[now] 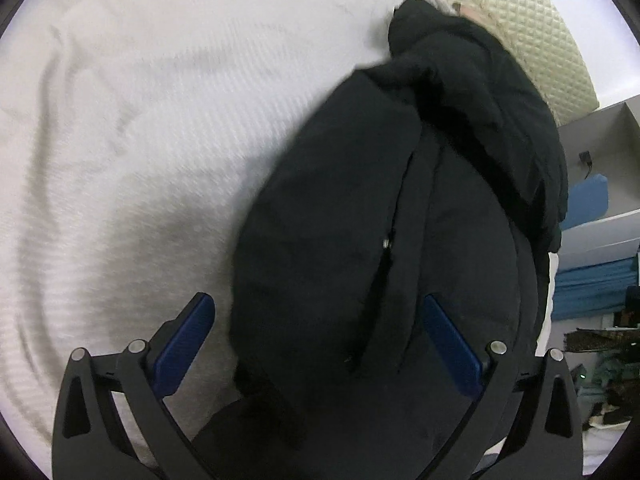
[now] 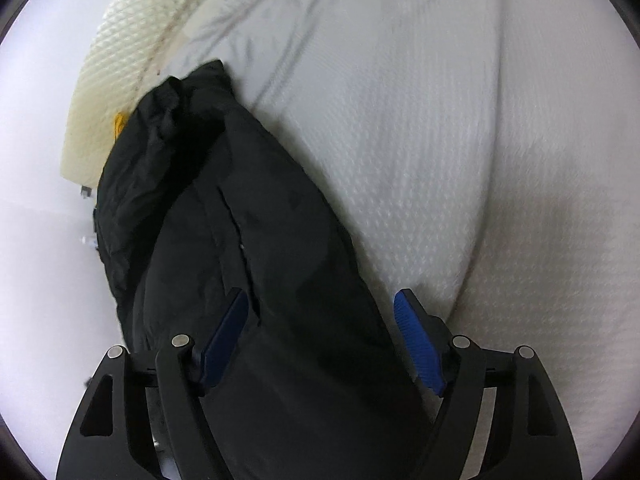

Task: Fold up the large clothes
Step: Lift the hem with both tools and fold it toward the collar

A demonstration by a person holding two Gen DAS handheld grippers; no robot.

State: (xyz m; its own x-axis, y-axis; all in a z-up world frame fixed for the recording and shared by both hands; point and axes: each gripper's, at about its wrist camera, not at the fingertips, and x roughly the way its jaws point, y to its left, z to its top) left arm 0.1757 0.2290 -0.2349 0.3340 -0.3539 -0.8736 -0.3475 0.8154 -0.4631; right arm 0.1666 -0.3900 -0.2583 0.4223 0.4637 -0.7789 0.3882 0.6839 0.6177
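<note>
- Your black garment is matt woven cloth, softly creased, with a small shiny metal snap on its seam.
- The bed cover under it is white cloth with a fine ribbed, waffle-like weave.
- At the bed's far edge, the mattress side shows cream quilted fabric in diamonds.
- Your left gripper has matt black plastic arms, blue ridged pads and bright metal pins.

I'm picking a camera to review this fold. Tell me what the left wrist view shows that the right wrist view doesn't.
Left wrist only: blue items and clutter at the right edge, and the open left gripper.

Right wrist only: a yellow tag beside the garment, and the open right gripper.

Both: the black jacket lying on the white textured bedspread, with the cream quilted cushion behind it.
</note>
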